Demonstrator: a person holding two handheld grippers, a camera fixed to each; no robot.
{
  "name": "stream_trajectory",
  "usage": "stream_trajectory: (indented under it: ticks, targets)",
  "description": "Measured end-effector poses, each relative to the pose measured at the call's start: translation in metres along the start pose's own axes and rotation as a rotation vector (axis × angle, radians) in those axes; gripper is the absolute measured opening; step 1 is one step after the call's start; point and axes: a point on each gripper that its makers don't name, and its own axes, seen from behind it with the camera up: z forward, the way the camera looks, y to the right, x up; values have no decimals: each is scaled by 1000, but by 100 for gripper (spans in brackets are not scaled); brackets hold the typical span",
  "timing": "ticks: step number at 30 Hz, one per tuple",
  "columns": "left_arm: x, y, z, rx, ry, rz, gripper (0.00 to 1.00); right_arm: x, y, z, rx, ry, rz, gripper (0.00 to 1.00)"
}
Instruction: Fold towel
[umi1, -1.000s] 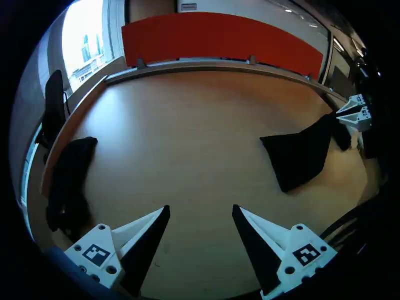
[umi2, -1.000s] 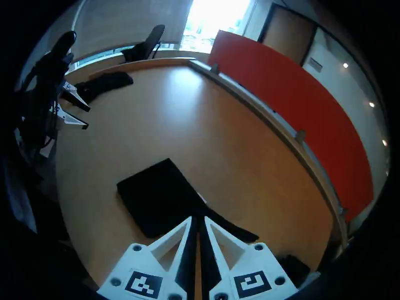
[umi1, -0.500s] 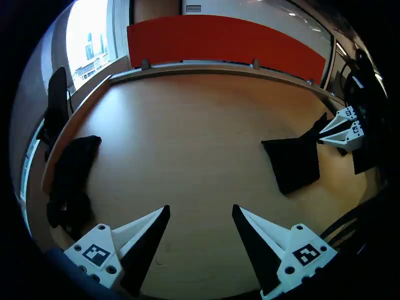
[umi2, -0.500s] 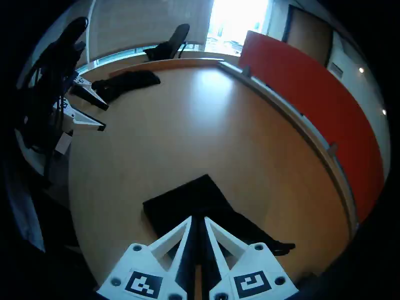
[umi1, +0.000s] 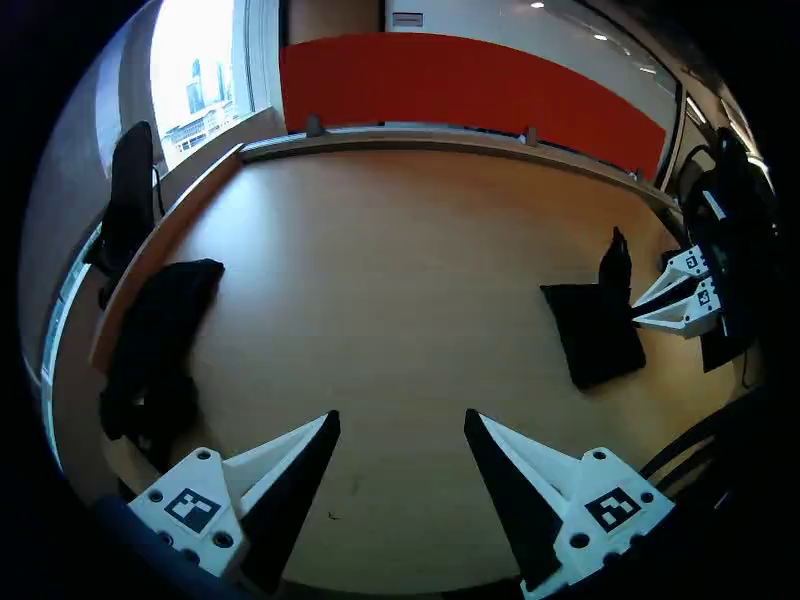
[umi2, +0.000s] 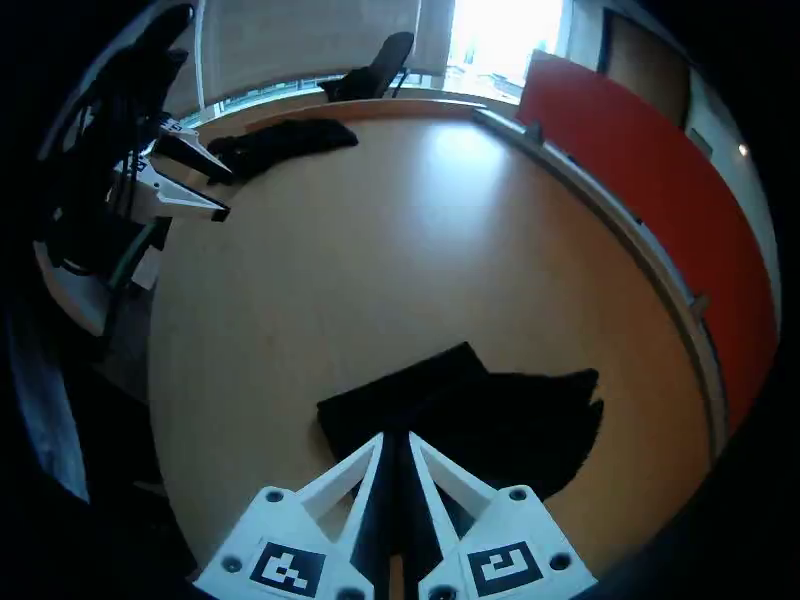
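My right gripper (umi2: 398, 448) is pinched almost shut on the near edge of the black cloth towel (umi2: 480, 415), lifting one flap to fold it over, at the right of the light wooden table (umi2: 400, 230). My left gripper (umi1: 400, 415) hangs wide open and empty, well apart.

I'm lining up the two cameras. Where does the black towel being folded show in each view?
Left gripper view: black towel at the far right on the wooden table, beside the right gripper.
Right gripper view: low centre, directly ahead of that gripper.
Shared landmark: the red partition along the table's far edge.
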Motion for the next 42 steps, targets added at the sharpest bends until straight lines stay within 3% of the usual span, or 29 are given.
stream_trajectory:
  ticks: [6,23,28,34,40,42]
  targets:
    - [-3,-1,-3,2,-2,-1,92,-9,-4,9,10,-18,19,4]
    - [-4,-2,-4,4,-3,1,92,-4,-9,11,17,-10,30,4]
    - [-5,-3,-5,6,-2,-2,92,-4,-10,11,22,-4,38,9]
    - [-6,-5,-6,10,-2,-7,92,-5,-10,10,24,-1,45,25]
    - [-5,-4,-6,10,0,-4,92,-10,-8,8,9,-2,61,70]
    - [-4,-3,-7,10,1,-5,92,-13,-7,7,1,-4,70,76]
